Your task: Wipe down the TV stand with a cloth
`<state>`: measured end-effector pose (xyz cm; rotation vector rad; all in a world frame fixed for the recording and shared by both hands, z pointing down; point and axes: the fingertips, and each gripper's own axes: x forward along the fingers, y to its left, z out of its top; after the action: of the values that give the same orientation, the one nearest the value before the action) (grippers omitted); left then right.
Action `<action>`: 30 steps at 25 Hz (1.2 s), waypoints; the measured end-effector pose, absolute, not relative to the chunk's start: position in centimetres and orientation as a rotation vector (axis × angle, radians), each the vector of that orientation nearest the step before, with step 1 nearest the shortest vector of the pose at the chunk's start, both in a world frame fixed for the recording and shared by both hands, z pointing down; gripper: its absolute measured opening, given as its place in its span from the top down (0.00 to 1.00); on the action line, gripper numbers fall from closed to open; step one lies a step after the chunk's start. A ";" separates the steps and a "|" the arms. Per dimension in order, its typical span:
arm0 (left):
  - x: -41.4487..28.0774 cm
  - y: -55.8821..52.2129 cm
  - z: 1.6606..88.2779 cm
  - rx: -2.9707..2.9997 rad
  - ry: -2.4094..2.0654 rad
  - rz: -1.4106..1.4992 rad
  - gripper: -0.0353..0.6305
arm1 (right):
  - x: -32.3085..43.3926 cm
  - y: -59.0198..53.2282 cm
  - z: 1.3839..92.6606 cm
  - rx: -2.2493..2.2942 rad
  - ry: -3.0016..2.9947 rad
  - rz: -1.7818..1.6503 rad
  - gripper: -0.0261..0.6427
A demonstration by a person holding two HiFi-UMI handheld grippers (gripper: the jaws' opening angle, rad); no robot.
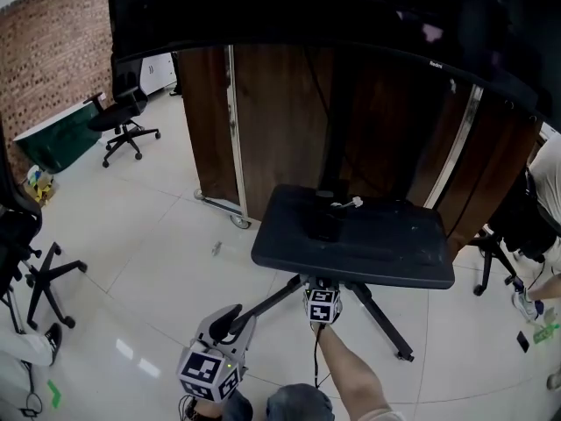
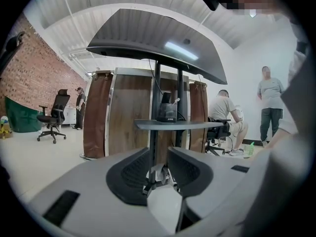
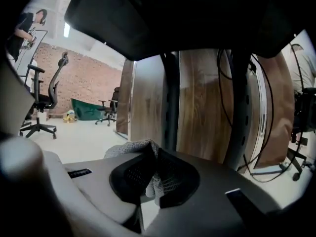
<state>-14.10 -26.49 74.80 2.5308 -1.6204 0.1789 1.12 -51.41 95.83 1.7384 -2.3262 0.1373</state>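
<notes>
The TV stand's black shelf [image 1: 386, 244] sits in the middle of the head view, below the dark TV [image 1: 307, 7]. A small black box [image 1: 324, 222] and a white item [image 1: 349, 204] rest on the shelf. My right gripper [image 3: 153, 168] is shut on a grey knitted cloth [image 3: 127, 148]. It sits just below the shelf's front edge, close to the stand's pole [image 3: 170, 102]; its marker cube [image 1: 322, 305] shows in the head view. My left gripper [image 1: 230, 314] hangs low at the left, away from the stand, open with nothing between its jaws.
A brown wooden partition [image 1: 280, 121] stands behind the stand. The stand's legs [image 1: 386, 323] spread over the white tiled floor. Office chairs stand at the far left [image 1: 123, 121] and the near left [image 1: 26, 270]. A person sits at the right [image 2: 227, 115] and another stands [image 2: 270, 107].
</notes>
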 end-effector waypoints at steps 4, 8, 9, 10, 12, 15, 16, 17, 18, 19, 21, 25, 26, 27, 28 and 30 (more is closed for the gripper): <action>-12.2 -26.8 76.1 2.540 -1.574 0.204 0.72 | 1.6 -48.2 104.5 1.678 -2.260 0.284 0.95; -10.7 -27.3 77.1 2.559 -1.522 0.215 0.72 | 4.6 -47.2 103.9 1.765 -2.296 0.285 0.95; -10.4 -27.5 77.1 2.566 -1.510 0.208 0.72 | 6.1 -47.4 101.7 1.824 -2.319 0.253 0.95; -10.0 -27.7 77.0 2.576 -1.496 0.202 0.72 | 7.8 -47.6 98.8 1.887 -2.338 0.205 0.95; -8.9 -27.9 76.8 2.598 -1.460 0.193 0.72 | 11.4 -47.7 92.8 1.993 -2.359 0.074 0.95; -7.3 -28.1 77.3 2.613 -1.405 0.171 0.72 | 16.1 -48.8 86.4 2.094 -2.346 -0.059 0.95; -6.8 -28.2 77.6 2.618 -1.387 0.164 0.72 | 17.3 -49.5 85.0 2.113 -2.330 -0.080 0.95; -6.4 -28.3 77.7 2.625 -1.372 0.160 0.72 | 18.2 -50.3 84.2 2.122 -2.311 -0.098 0.95; -5.9 -28.3 77.8 2.631 -1.359 0.159 0.72 | 18.9 -51.0 83.6 2.122 -2.291 -0.117 0.95; -5.6 -28.2 77.8 2.636 -1.350 0.162 0.72 | 19.4 -51.7 83.1 2.116 -2.268 -0.131 0.95; -5.2 -28.2 77.9 2.637 -1.344 0.170 0.72 | 20.5 -53.2 84.5 2.094 -2.210 -0.104 0.95; -5.6 -28.2 78.9 2.617 -1.361 0.210 0.72 | 22.9 -54.2 93.8 2.033 -2.062 0.091 0.95; -5.9 -28.2 79.3 2.611 -1.367 0.220 0.72 | 23.3 -53.7 96.4 2.023 -2.037 0.145 0.95; -6.2 -28.2 79.7 2.603 -1.374 0.229 0.72 | 23.6 -53.0 98.9 2.014 -2.016 0.197 0.95; -6.6 -28.3 80.1 2.595 -1.382 0.238 0.72 | 23.7 -52.2 101.4 2.003 -1.998 0.244 0.95; -7.3 -28.4 81.0 2.574 -1.395 0.254 0.72 | 23.6 -50.3 105.8 1.974 -1.962 0.324 0.95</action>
<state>-7.29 -28.42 80.95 2.5740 -1.3951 0.2541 23.61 -50.31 105.85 1.9741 -1.9615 0.3236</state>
